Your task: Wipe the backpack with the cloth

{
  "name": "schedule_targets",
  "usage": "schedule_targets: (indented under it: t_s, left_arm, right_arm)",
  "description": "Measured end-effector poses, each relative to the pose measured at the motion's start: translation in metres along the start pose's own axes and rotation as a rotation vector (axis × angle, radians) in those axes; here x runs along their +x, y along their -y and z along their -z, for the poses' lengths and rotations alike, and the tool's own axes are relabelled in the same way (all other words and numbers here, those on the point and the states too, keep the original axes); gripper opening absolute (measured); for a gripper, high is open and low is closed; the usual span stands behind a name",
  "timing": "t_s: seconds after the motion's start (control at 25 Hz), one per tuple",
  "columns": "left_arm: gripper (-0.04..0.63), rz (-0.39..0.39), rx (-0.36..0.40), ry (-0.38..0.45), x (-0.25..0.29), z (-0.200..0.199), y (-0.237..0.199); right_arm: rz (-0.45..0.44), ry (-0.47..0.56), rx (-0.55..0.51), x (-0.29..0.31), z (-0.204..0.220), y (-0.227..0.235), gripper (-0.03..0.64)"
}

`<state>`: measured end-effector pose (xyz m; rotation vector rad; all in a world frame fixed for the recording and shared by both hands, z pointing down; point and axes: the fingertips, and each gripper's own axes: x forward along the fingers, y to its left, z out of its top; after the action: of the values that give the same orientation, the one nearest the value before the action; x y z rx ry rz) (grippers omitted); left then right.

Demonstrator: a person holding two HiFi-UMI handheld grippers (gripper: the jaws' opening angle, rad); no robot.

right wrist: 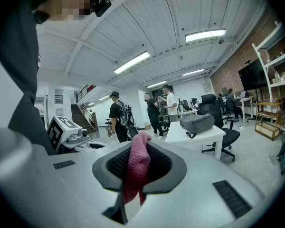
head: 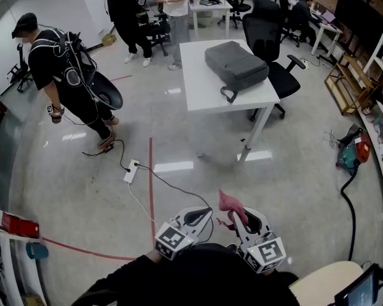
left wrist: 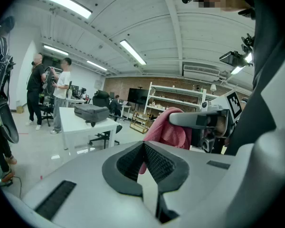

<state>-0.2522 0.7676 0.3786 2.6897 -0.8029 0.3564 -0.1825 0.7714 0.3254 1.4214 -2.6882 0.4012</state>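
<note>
In the head view both grippers are sitting at six o'clock, and the hands holding them are disappearing under dark sleeves. The left gripper (head: 200,217) is resting with its jaws together and nothing between them. The right gripper (head: 247,222) is clamping the pink cloth (head: 230,204), which is poking up out of the jaws. Its lower end is showing only in the right gripper view, where it is drooping over the pads. The grey backpack (head: 236,65) is lying flat on a white table (head: 201,88) at twelve o'clock, well apart from both grippers, with a strap loop hanging at the near edge. A black office chair (head: 274,56) at the table's two o'clock is partly hiding behind it. Two standing people (head: 150,11) at eleven o'clock are being cut off by the frame's top.
</note>
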Motion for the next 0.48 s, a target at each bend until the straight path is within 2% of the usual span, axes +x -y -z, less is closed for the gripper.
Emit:
schedule_targets:
  t_s: [0.2,0.48]
  left_arm:
    - [0.014,0.007,-0.017,-0.017,0.025,-0.003,0.017]
    - [0.014,-0.005,-0.006,-0.039,0.028,0.012,0.029]
  right_arm:
    - [-0.010,-0.001,0.018,-0.010,0.005,0.025,0.061]
    - [-0.030,-0.018,0.043,-0.019,0.019,0.028,0.061]
